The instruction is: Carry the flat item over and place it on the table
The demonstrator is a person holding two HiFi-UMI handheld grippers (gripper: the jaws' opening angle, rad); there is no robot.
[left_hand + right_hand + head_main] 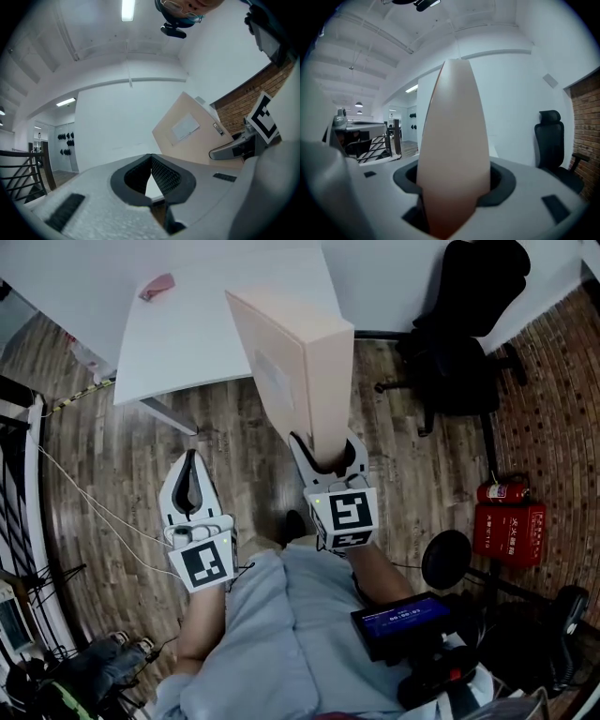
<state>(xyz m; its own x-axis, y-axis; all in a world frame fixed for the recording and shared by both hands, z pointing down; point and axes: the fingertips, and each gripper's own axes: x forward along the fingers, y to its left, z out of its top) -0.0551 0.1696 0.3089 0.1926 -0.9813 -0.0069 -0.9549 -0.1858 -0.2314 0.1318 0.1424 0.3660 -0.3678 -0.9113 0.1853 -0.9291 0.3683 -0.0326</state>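
Right gripper (328,448) is doing all the work here: the jaws are sitting partway apart and pinching the bottom edge of the box (300,343). In the right gripper view the box (452,140) is filling the gap between the pads of that gripper (454,187), so I'm calling it a solid grip. Left gripper (190,474) is just tagging along beside it, tips pressed together on nothing; the left gripper view shows the left gripper (151,161) with only a sliver of daylight behind the touching tips. It's also catching the box (187,136) off to its right, with a pale label on the flat face. So the box is hanging in the air on its narrow edge, sticking out ahead of me over the wood floor (234,446), not resting on anything. The white table (187,334) is lying right in front, with some small pink thing (157,286) near its far side and a black chair (459,324) off to the right. In the head view the box's far end is overlapping the table's near corner, but I can't tell if it's really over the top yet. My read: pickup is done, I'm mid-carry, and what's left is closing in, tipping the box flat onto the table and letting go.
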